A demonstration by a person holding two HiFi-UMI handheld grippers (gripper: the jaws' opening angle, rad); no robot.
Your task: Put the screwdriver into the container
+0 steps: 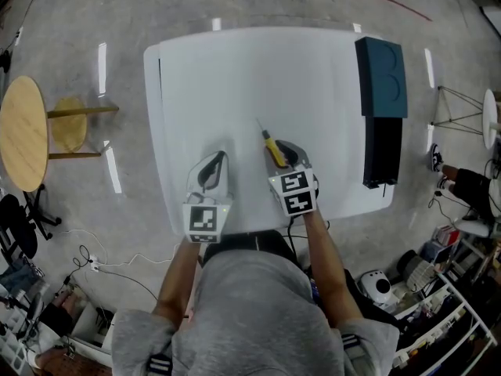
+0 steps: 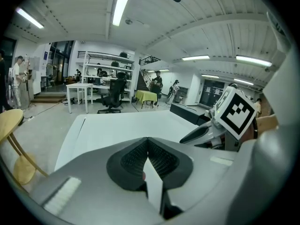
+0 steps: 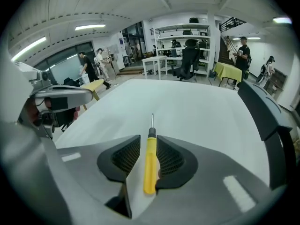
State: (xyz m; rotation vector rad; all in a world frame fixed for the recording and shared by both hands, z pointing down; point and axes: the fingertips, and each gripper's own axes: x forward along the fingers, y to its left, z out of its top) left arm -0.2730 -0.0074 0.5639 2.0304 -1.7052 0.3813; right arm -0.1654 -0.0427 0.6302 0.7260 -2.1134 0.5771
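Near the 6 o'clock edge of the white desk (image 1: 235, 77): left claw (image 2: 147, 142) pressed together, holding nothing. Just right of it, toward 5 o'clock: right claw (image 3: 148, 137) parted, with the yellow-handled screwdriver (image 3: 150, 165) lying on the desk between the pads, tip toward 11 o'clock. Over at 2 o'clock, along the desk's right edge: dark teal container (image 1: 381, 77), well apart from the screwdriver.

We cannot tell the blade type of the yellow-handled screwdriver (image 3: 149, 165), too small everywhere; the dark teal box-shaped container (image 3: 262, 111) runs off the right gripper view's rim.
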